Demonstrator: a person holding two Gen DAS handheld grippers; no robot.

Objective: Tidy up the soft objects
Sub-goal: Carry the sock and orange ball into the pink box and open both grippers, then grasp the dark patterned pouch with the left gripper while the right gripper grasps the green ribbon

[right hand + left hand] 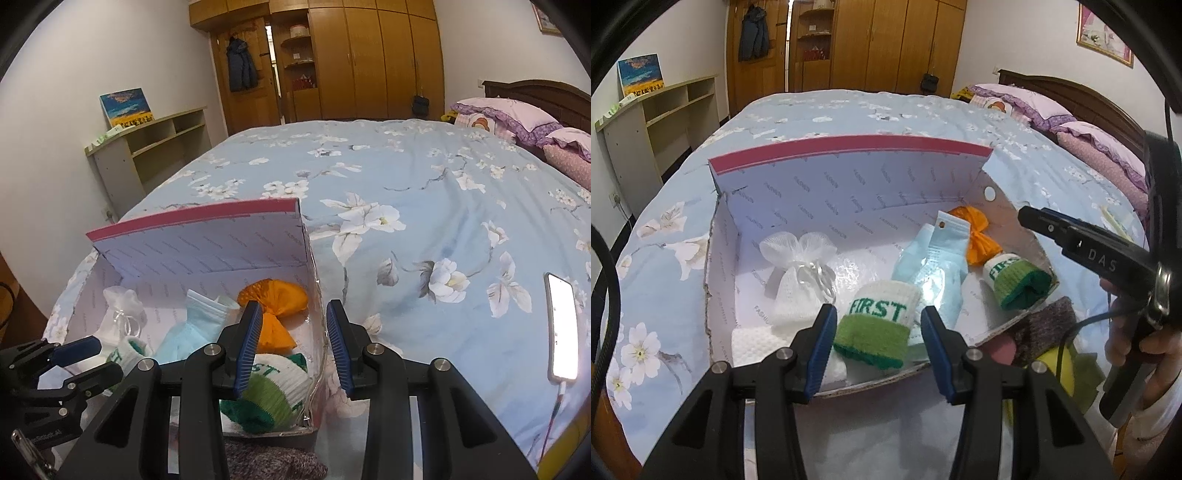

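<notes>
2 rolled white-and-green knit socks lettered FIRST, one at the front edge, one right, inside open white cardboard box on the bed, gathered with pouches. Left gripper and right gripper: fingers part-open, gripping nothing.

Phone: is being charged by cable, screen lit, lying on bedspread.
Jacket: is being hung against wardrobe.
Painting: is being propped on shelf unit.

White walls; wooden wardrobe; beige shelf unit; bed with floral blue cover, dark headboard.
</notes>
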